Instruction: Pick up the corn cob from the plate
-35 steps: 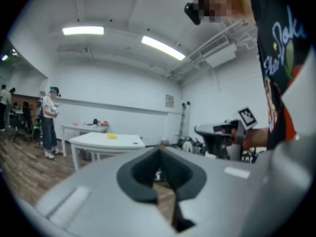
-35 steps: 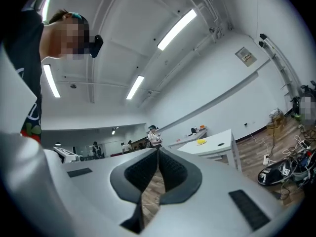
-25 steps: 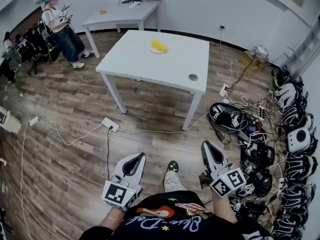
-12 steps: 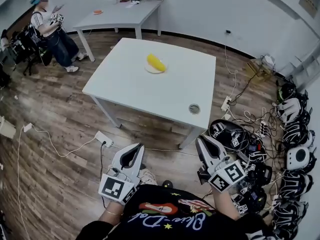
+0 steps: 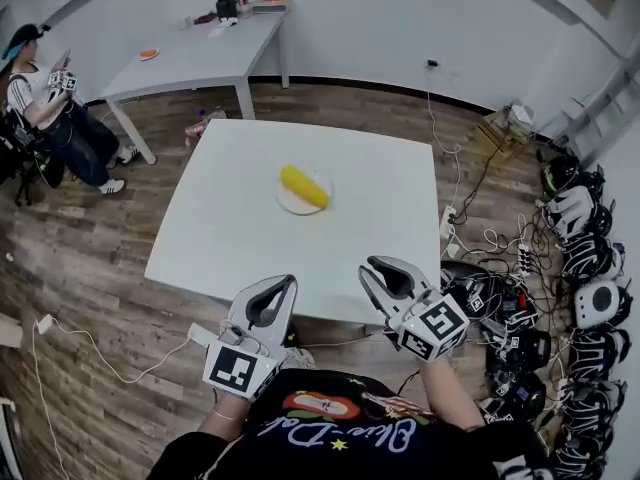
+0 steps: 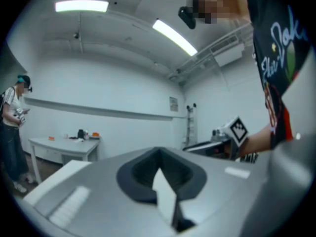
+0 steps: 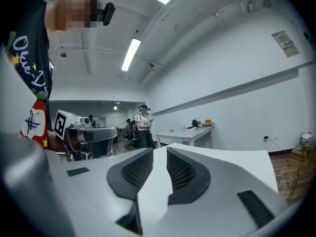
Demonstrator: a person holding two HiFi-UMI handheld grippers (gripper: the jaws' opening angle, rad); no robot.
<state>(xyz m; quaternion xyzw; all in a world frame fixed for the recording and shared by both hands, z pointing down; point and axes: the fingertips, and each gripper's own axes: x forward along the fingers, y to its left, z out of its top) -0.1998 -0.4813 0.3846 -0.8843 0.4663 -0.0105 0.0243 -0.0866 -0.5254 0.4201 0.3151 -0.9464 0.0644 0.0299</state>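
Head view: corn cob [image 5: 303,186] lies on a small white plate [image 5: 287,206] around the middle of the white surface [image 5: 220,238], cob angled from upper left to lower right. Nothing else on that surface that I can make out.

Both grippers sit at the near edge of the surface, low in frame and well apart from the plate. Left gripper [image 5: 288,282] is at lower centre-left, right gripper [image 5: 378,266] at lower centre-right, both pointing roughly toward the cob.

Left gripper view: jaws clenched, tips meeting, nothing between them.

Right gripper view: jaws slightly apart, a narrow gap with bare surface showing through and nothing in it. They have just been opening.

Upper left of the head view: a second table [image 5: 200,53] with some small items, and a person [image 5: 40,108] seated beside it. Right edge: cables and a row of black-and-white gear [image 5: 585,268] on the wood floor [image 5: 90,298].
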